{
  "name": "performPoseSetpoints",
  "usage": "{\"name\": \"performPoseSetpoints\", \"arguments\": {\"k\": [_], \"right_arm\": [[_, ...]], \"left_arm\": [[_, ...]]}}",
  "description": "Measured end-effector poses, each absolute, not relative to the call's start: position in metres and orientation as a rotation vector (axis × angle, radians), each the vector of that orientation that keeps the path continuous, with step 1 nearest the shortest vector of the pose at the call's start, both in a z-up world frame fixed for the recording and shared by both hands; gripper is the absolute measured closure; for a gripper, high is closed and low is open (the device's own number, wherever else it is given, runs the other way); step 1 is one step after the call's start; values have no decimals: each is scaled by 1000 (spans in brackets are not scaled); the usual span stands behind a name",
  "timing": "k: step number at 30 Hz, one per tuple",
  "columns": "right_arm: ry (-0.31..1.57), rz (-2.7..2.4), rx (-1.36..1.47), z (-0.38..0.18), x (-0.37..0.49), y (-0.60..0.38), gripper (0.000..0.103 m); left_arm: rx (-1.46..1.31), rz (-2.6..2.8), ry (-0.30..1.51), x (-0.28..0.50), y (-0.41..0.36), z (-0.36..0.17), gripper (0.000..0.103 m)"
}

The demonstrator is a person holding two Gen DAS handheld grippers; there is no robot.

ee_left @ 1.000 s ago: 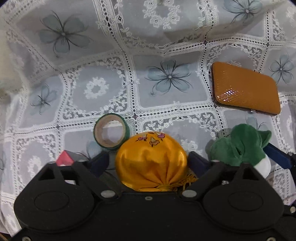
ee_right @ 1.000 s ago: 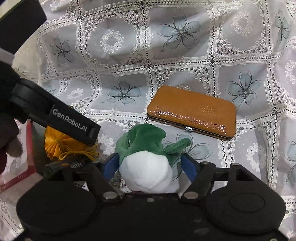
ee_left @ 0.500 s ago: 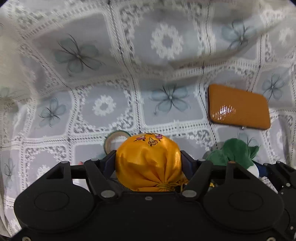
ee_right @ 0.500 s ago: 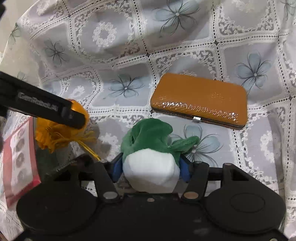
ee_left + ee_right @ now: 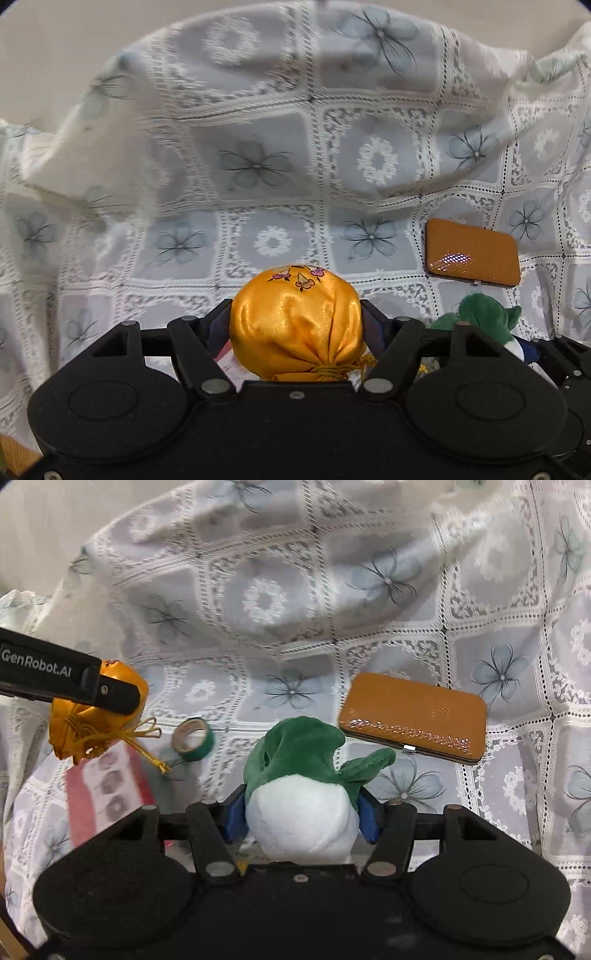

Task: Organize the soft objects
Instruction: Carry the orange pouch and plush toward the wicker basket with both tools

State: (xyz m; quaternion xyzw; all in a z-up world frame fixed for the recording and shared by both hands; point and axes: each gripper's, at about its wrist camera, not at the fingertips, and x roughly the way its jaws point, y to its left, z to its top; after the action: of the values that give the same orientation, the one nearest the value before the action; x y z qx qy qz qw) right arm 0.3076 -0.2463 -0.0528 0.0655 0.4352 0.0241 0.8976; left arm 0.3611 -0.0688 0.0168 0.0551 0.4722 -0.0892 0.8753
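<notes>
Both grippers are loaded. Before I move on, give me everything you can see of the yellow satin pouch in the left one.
The yellow satin pouch is a round, shiny gold-orange drawstring bag, plumply stuffed, with small pink and purple flowers embroidered on its far end. Its gathered neck points back toward the left gripper and is tied with a gold cord whose bow and tail hang loose. The jaws press on its two sides. In the right wrist view it appears lifted above the lace tablecloth, touching nothing else.

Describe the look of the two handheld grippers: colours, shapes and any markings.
Both have matte black bodies with two round housings, angled linkage arms and silver pivot screws. The right gripper has blue finger pads. The left gripper carries white "GenRobot.AI" lettering on its side.
</notes>
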Motion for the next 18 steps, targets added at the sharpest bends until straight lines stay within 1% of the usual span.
{"name": "performPoseSetpoints", "arguments": {"k": [7,18], "right_arm": [[892,76,109,-34,273,-224,45],[918,73,87,-30,231,-201,45]], "left_arm": [[90,-176,966,327,-35,31,37],[92,-146,971,286,-7,26,37]]}}
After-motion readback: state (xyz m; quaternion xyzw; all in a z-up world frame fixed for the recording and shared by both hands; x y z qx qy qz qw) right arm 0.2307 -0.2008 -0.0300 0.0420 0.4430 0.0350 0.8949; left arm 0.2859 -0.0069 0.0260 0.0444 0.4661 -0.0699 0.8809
